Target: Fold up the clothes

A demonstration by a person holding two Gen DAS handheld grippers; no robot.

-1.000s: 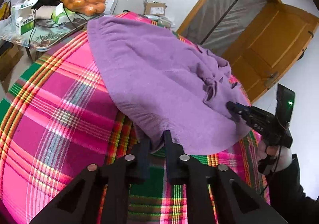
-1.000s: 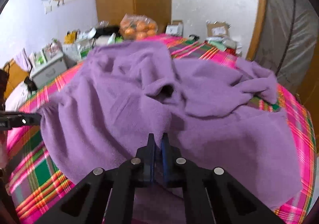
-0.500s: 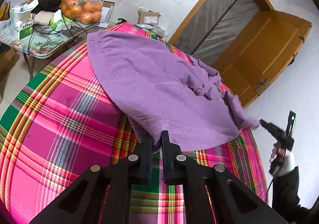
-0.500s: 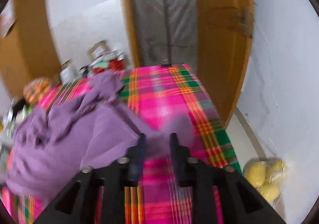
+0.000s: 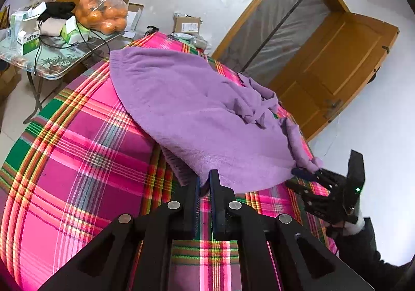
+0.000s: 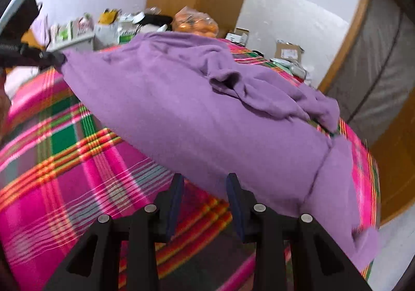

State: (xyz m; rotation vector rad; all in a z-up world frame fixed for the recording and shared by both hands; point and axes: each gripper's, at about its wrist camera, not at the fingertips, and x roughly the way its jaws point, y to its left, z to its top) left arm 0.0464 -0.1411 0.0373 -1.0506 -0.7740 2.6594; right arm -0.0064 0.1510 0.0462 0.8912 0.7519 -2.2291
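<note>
Plaid bedcover [image 5: 77, 151], left gripper [image 5: 204, 182] pinching purple garment [image 5: 197, 114] hem, right gripper [image 6: 205, 187] fingers spread, empty, per its own view.

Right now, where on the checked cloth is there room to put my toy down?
The checked cloth is bare on the near side, between the purple garment and the cloth's edge, beside the left claw. The side table with the bag of oranges is crowded.

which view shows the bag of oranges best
The left wrist view: the bag of oranges sits sharp and unobstructed on the side table. In the right wrist view it is blurred and partly hidden behind the purple garment.
</note>
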